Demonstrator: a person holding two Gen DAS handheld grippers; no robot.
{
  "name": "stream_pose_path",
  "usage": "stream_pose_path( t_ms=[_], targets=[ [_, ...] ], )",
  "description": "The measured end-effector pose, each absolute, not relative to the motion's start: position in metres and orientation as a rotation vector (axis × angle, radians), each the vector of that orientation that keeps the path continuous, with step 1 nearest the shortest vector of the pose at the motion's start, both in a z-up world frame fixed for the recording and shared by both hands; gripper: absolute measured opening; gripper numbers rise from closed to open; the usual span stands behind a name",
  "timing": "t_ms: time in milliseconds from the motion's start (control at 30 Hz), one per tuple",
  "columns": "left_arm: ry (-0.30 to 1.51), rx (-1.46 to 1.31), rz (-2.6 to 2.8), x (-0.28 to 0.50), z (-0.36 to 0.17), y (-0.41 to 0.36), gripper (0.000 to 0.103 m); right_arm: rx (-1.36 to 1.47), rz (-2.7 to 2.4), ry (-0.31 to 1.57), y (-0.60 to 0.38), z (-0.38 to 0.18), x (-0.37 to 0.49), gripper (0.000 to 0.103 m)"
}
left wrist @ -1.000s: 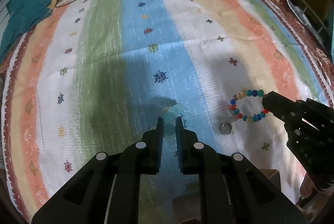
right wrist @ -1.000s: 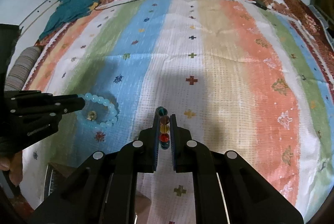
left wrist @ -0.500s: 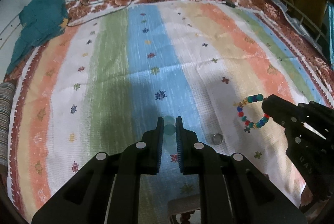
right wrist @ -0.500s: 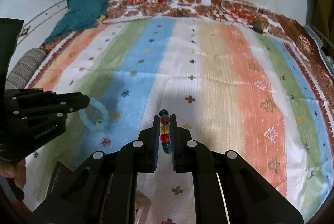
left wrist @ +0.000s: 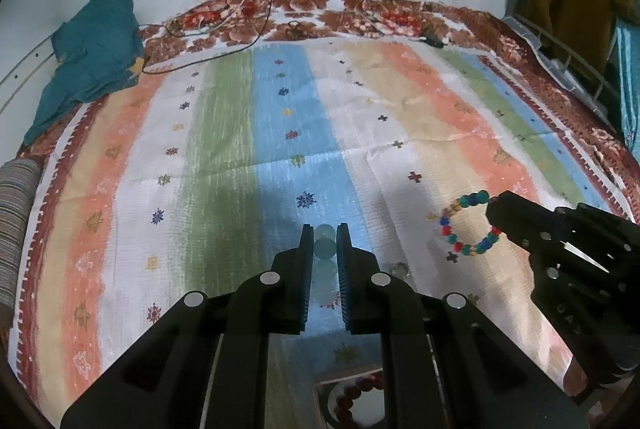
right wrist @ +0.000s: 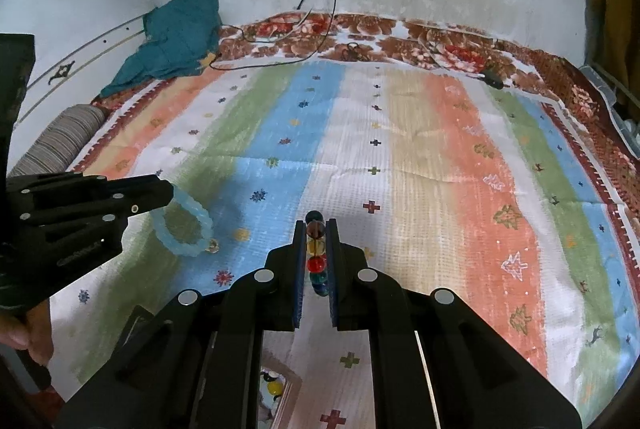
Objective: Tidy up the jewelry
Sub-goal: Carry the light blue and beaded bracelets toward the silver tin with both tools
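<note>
We hold a pale blue bead bracelet pinched in our left gripper, its loop hanging above the striped bedspread beside a small metal ring; our right gripper is clamped on a multicoloured bead bracelet, also lifted off the cloth, with a box corner holding red beads below

Both wrist cams angled down, shared bedspread.
</note>
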State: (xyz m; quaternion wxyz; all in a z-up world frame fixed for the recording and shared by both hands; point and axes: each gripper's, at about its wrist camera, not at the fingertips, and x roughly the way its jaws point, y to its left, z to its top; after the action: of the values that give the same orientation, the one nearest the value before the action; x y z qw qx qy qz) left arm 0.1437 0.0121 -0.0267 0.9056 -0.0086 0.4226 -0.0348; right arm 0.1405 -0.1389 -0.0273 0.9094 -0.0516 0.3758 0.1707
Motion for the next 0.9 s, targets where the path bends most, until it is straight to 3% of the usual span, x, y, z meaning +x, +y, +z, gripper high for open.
stream_pose_path(
  t_ms=[900],
  targets=[
    [0.756,-0.053,-0.094,0.076,0.014,0.002,0.011,-0.103,0.420,0.679,-0.142,0.008,0.078,0.011]
  ],
)
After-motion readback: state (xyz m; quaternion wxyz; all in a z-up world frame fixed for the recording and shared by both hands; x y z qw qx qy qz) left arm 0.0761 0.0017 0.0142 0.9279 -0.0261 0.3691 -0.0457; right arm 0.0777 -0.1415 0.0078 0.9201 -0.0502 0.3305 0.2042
